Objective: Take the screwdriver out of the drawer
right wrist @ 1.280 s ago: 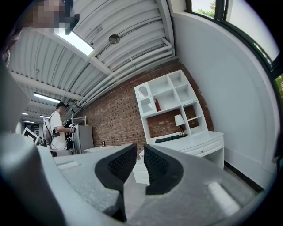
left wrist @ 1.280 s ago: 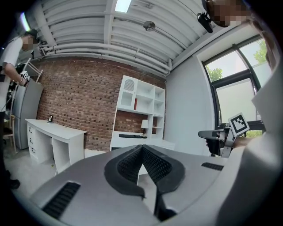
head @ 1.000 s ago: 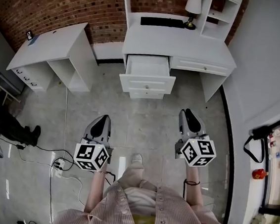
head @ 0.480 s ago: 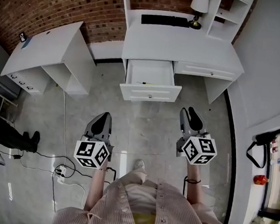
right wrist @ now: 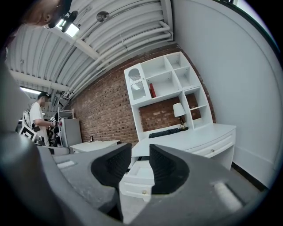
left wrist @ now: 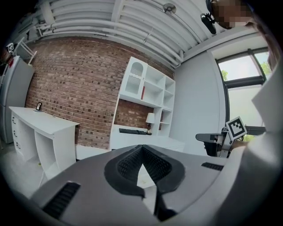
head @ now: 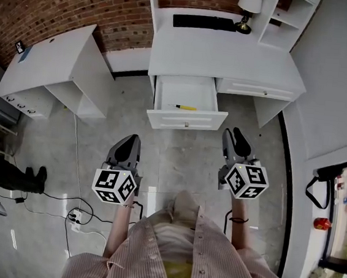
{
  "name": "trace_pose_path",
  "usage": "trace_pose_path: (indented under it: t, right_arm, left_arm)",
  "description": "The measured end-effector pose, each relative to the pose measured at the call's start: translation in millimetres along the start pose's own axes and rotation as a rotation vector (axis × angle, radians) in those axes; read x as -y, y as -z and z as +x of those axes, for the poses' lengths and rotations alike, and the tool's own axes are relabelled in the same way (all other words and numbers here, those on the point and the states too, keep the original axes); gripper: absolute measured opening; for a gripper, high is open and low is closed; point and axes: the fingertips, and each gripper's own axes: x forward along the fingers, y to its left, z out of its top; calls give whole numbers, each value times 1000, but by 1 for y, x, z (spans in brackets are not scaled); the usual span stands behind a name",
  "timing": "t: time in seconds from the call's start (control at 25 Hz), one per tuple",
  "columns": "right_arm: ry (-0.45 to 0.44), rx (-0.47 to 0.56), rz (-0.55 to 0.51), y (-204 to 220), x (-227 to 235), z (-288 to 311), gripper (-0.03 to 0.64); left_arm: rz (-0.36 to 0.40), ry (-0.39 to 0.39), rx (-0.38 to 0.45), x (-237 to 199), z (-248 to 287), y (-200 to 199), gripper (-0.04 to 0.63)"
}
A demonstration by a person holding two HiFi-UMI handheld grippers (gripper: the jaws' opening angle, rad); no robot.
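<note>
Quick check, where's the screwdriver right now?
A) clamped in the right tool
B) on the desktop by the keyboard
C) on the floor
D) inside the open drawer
D: the yellow-handled screwdriver lies on the bottom of the pulled-out drawer, as the head view shows.

The person has stepped closer to the counter (head: 231, 55), carrying the left hand-held gripper (head: 133, 139) and right hand-held gripper (head: 232, 135) forward. The drawer (head: 188, 119) now shows its floor from above, and the screwdriver (head: 185, 107) (barely a speck half a second ago) lies plain inside. The right hand-held gripper's jaws are opening, with nothing between them.
</note>
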Motion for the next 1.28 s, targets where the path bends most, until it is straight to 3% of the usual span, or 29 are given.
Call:
trace_pose_path:
  t: [0.2,0.56,0.84,1.28]
  right_arm:
    - [35,-31,14,8,12,23,110]
    - [-1,-93,13,13,37,98,110]
    - [-79,-174,10,16,60,169,110]
    - [-283,-418,-82,53,71,272,110]
  left_arm:
    - [-26,6,-24,-9,22,8,-2]
    - [-58,-18,-55,-34,83,9,-2]
    - [-80,-38,-110,-57,149,10,-2]
    - [-159,-43,-225,-80,245,33,-2]
